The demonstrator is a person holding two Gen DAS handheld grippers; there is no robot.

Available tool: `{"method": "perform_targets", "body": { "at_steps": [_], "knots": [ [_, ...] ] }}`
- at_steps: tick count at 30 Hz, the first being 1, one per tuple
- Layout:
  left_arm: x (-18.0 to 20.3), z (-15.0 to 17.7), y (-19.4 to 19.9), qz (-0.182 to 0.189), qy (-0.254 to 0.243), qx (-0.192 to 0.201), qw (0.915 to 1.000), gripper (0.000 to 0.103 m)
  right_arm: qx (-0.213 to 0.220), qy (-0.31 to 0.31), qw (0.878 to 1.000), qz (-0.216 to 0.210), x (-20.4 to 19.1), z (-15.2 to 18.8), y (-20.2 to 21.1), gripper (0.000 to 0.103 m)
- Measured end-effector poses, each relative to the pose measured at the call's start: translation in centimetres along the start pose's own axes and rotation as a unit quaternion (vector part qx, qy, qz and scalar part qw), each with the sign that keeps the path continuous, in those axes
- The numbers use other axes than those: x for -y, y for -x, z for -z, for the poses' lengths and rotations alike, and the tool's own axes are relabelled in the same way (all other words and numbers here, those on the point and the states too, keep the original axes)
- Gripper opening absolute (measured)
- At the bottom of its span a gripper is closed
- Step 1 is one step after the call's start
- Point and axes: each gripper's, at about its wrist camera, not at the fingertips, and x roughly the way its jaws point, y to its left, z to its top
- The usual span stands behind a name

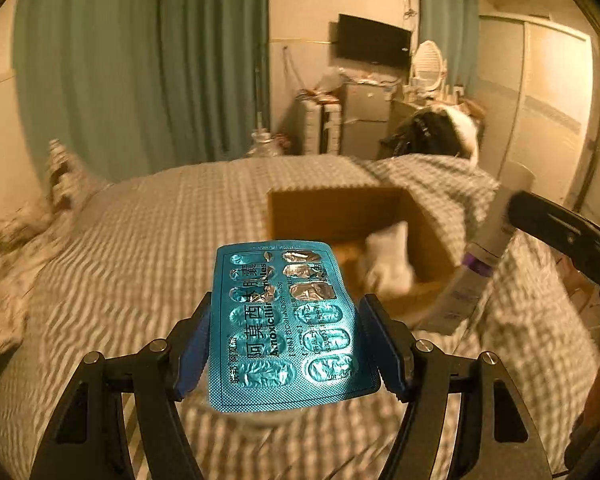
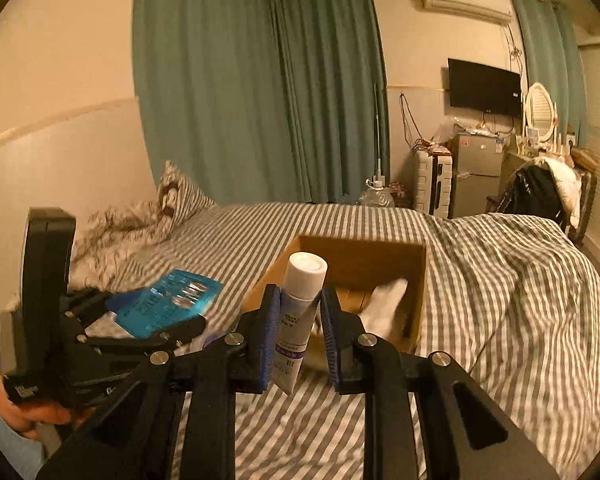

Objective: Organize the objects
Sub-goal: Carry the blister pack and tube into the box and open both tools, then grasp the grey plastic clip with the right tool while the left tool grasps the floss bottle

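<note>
Starting on the left: the left gripper (image 1: 286,344) has its blue-padded fingers (image 1: 194,354) clamped on the side edges of a teal foil blister pack of capsules (image 1: 286,328). The pack sits flat between the pads, foil backing facing up, held above the grey-and-white striped bedding (image 1: 120,248). A few pockets at its far end look torn open, the rest still look sealed. From the right wrist view you can see that same gripper (image 2: 140,320) low on the left with the pack (image 2: 168,302) sticking out toward the middle of the bed.

Middle of the scene: an open brown cardboard box (image 1: 340,208) sits on the bedding, just beyond both grippers. Inside it there's a white sock-like cloth (image 2: 384,304) leaning against the right wall. Can't tell what else is in there.

On the right: the right gripper (image 2: 300,328) is squeezed onto a white squeeze tube with a white cap and purple band (image 2: 296,312). The tube stands cap up, slightly tilted, held near the box's front left corner. In the left wrist view the tube (image 1: 472,264) is blurry, just beside the box's right side.
</note>
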Motion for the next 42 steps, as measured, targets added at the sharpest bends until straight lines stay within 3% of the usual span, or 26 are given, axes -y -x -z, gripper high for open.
{"method": "perform_targets", "body": {
  "at_steps": [6, 13, 15, 16, 17, 19, 24, 29, 34, 42],
  "knots": [
    [1.4, -3.8, -5.5, 0.006, -0.016, -0.010, 0.9998, 0.072, -0.026, -0.011, 1.000, 0.002, 3.9, -4.1, -5.8, 0.020],
    [0.7, -3.0, -12.1, 0.011, -0.018, -0.054, 0.9983, 0.075, -0.076, -0.051, 0.996, 0.015, 8.4, -1.8, -13.7, 0.023],
    [0.9, -2.6, -13.3, 0.010, -0.028, -0.055, 0.9981, 0.084, -0.072, -0.066, 0.995, 0.021, 9.5, -0.7, -14.4, 0.049],
    [0.9, -2.4, -13.6, 0.005, -0.028, -0.056, 0.9980, 0.094, -0.069, -0.074, 0.995, 0.026, 10.0, -0.3, -14.5, 0.070],
    [1.0, -2.3, -13.9, -0.001, -0.028, -0.057, 0.9980, 0.100, -0.064, -0.080, 0.994, 0.028, 10.4, 0.0, -14.4, 0.073],
    [1.2, -2.1, -14.0, 0.000, -0.026, -0.057, 0.9980, 0.100, -0.058, -0.090, 0.994, 0.028, 11.2, 0.2, -14.0, 0.073],
    [0.8, -1.9, -11.4, -0.004, -0.011, -0.051, 0.9986, 0.100, -0.026, -0.089, 0.994, 0.056, 11.1, -0.1, -10.9, 0.074],
    [0.2, -1.9, -5.8, -0.030, -0.014, -0.017, 0.9993, 0.103, -0.011, -0.061, 0.996, 0.068, 8.4, 0.5, -6.6, 0.085],
    [-1.1, -1.3, -0.8, -0.069, -0.028, 0.012, 0.9972, 0.103, -0.027, -0.033, 0.997, 0.064, 4.3, 3.0, -3.4, 0.091],
    [-5.6, 3.3, 3.8, -0.109, 0.015, 0.013, 0.9938, 0.103, -0.051, 0.025, 0.998, 0.034, -2.5, 4.2, -1.4, 0.094]
  ]
}}
